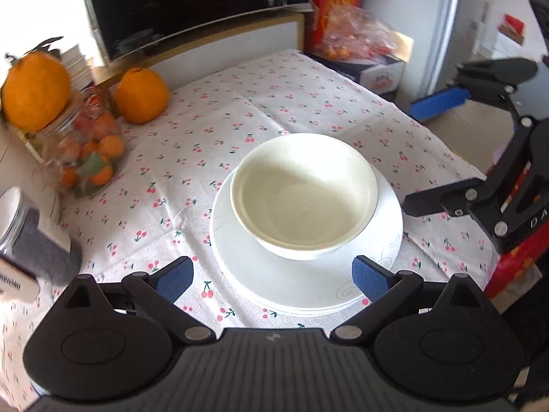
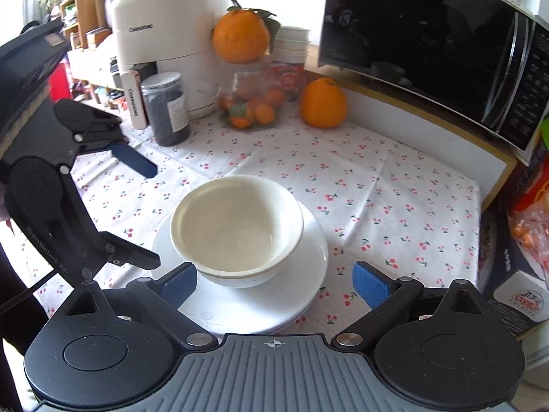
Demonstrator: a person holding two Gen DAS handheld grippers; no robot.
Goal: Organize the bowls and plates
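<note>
Bowls (image 1: 303,195) stacked on plates (image 1: 274,274) mid-table (image 1: 308,103), cloth bare toward its far edge; my left gripper (image 1: 272,278) and right gripper (image 2: 274,281) both gape wide, empty.

— Covering the table (image 1: 308,79)?
— Lying over it, a cherry-print cloth (image 1: 192,158).
— Sitting on the cloth?
— Stacked plates (image 1: 260,274) mid-table; standing toward the back, a loose orange (image 1: 141,95), a fruit jar (image 1: 85,151), a dark jar (image 2: 166,110), a white appliance (image 2: 168,34).
</note>
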